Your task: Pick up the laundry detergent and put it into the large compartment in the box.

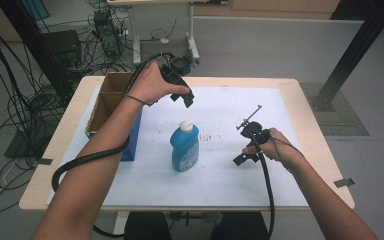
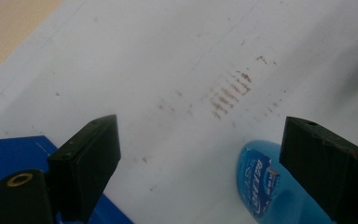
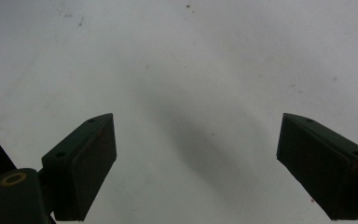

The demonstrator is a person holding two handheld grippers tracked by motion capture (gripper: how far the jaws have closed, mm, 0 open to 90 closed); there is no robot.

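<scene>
Left gripper (image 1: 187, 99) hovers above bottle (image 1: 184, 145), jaws wide, empty. Right gripper (image 1: 242, 159) right of bottle, low over sheet (image 1: 220, 175), jaws wide, empty.

Seen from above, the left gripper (image 1: 187, 98) hovered open just above the white cap of a blue dish-soap bottle (image 1: 184, 147); the right gripper (image 1: 244, 159) rested on the white mat (image 1: 220, 185), well apart from the bottle.
</scene>
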